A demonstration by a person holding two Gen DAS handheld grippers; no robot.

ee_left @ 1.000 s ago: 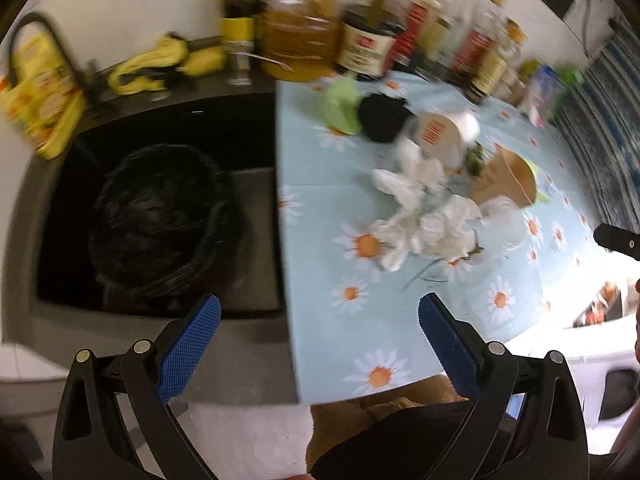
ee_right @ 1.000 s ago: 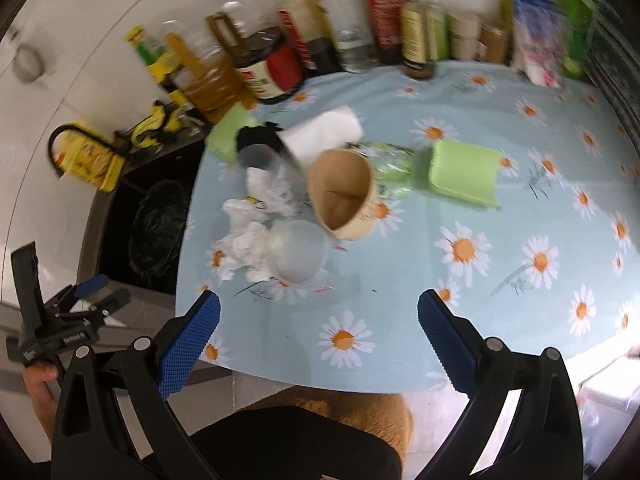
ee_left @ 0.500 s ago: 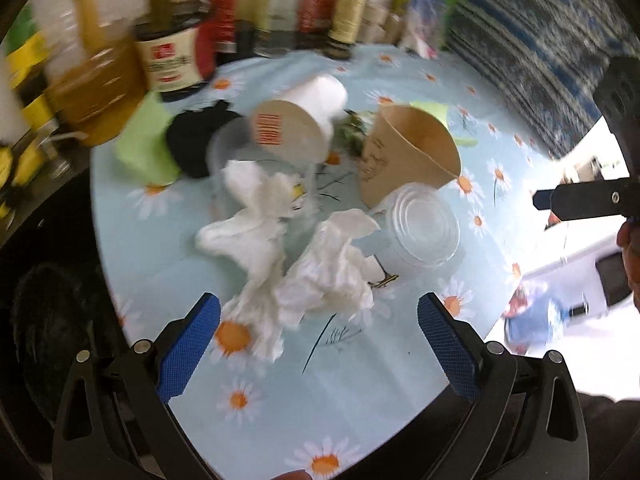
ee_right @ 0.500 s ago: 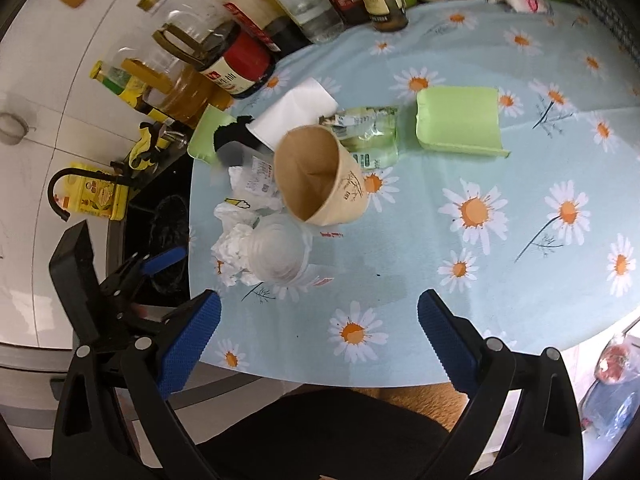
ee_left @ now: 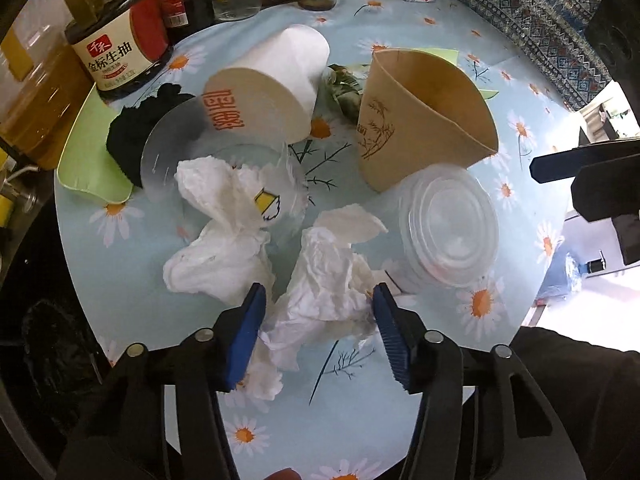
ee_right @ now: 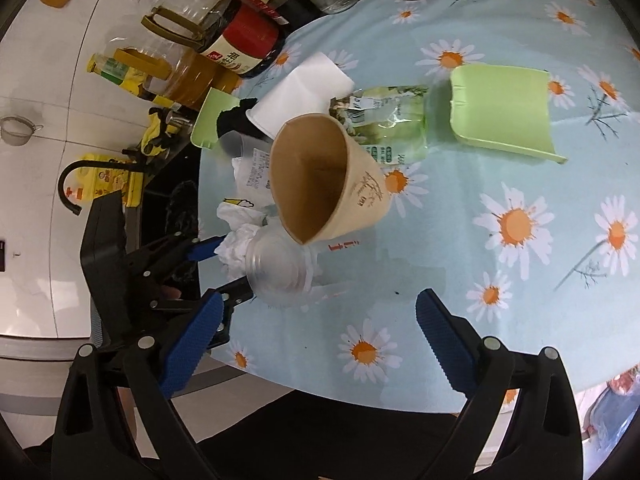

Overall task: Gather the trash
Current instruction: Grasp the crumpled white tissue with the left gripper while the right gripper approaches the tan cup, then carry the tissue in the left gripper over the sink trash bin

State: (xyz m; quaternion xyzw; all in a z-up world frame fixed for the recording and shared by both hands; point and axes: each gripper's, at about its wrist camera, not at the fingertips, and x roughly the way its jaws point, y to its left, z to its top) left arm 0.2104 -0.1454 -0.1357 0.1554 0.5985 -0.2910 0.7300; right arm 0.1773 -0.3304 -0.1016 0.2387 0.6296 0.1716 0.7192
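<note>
The crumpled tissue (ee_left: 326, 280) lies on the counter (ee_left: 400, 420) directly between the blue pads of the left claw (ee_left: 318, 334), whose jaws are closing around it, while the right claw (ee_right: 316, 342) hovers gaping and empty, farther off.

Crumpled white paper tissue (ee_left: 324, 292), glossy clear plastic lid (ee_left: 450, 232), matt brown paper cup (ee_left: 420, 116)
</note>
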